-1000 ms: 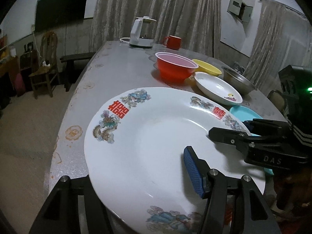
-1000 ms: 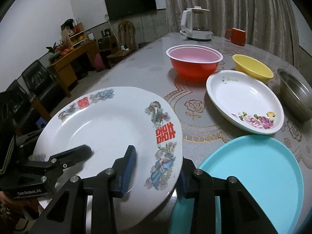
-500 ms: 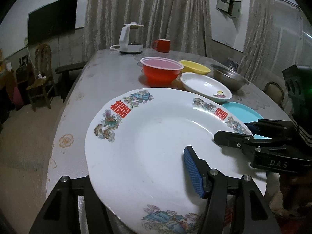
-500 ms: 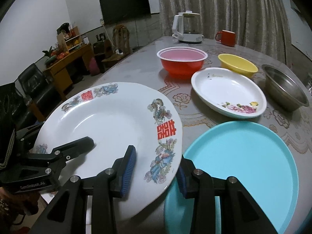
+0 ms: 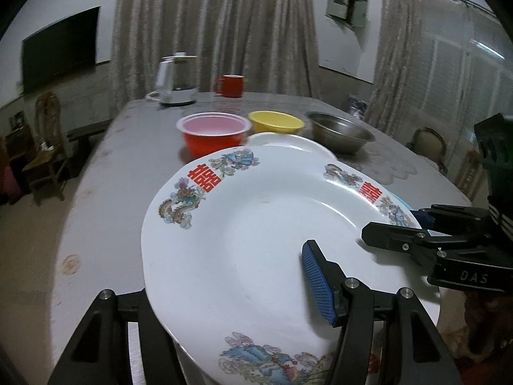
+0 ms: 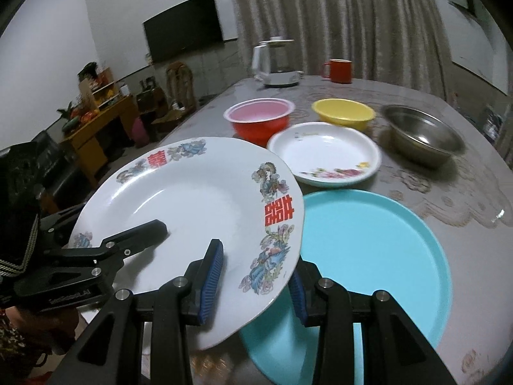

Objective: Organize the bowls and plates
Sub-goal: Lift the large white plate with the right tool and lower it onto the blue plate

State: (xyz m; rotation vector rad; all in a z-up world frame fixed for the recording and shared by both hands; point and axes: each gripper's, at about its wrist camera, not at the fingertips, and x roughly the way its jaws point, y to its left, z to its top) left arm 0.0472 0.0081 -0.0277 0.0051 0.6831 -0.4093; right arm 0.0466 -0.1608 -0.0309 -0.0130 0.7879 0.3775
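Clearly mid-carry: dragon-and-phoenix plate (image 6: 192, 199) up off the table (image 6: 465, 192), somewhat tilted, gripped from two sides. Left tool (image 5: 224, 272) clamped on the plate's near rim, ribbed blue pad on the upper face, other finger underneath. Right tool (image 6: 256, 272) clamped too, at about 5 o'clock on the rim in its own view, one pad above and one below.

Seen from the right wrist:
- teal plate (image 6: 368, 240) flat on the table at 4 o'clock from the held plate, partly under its edge
- floral plate (image 6: 323, 150) at 1 o'clock
- red bowl (image 6: 259, 118), yellow bowl (image 6: 343, 112) and steel bowl (image 6: 420, 131) in a row beyond, 12 to 2 o'clock

Likely step: stacking plates, probably the held one onto the teal plate. Next move, by that reading: level the plate, centre it over the teal disc, lower with both hands together, then release both at once.

Materials:
- held plate glazed white, glossy, broad flat rim with printed motifs and red double-happiness characters; slick under the pads, so worth keeping the grip even
- teal plate matte, plastic-looking, low raised lip
- floral plate deeper, shiny
- steel bowl dull metal
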